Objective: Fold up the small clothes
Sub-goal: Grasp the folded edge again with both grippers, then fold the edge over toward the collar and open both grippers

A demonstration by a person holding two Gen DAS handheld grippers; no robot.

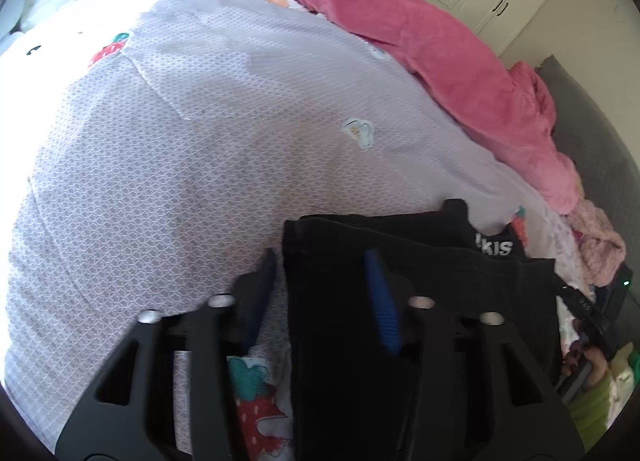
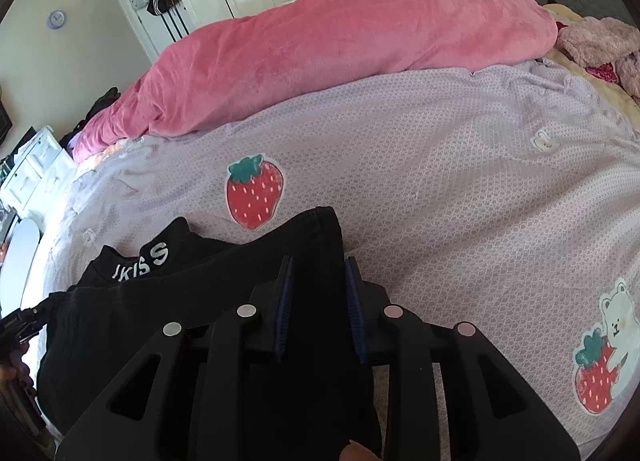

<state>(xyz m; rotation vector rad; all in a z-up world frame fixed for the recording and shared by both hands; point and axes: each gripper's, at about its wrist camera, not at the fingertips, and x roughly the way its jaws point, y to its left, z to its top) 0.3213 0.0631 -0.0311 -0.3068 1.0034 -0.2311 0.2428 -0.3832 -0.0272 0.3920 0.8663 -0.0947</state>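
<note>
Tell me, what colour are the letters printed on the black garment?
White. The letters on the black garment show best in the right wrist view.

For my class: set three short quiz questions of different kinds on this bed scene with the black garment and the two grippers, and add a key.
1. True or false: the black garment lies on a lilac bedspread printed with strawberries.
2. Multiple choice: the bulky bedding heaped along the far side is A) green, B) pink, C) white.
3. Fill in: the fabric between the right gripper fingers is ____ in colour.

Key: 1 true; 2 B; 3 black. The left gripper also has black fabric between its fingers.
</note>
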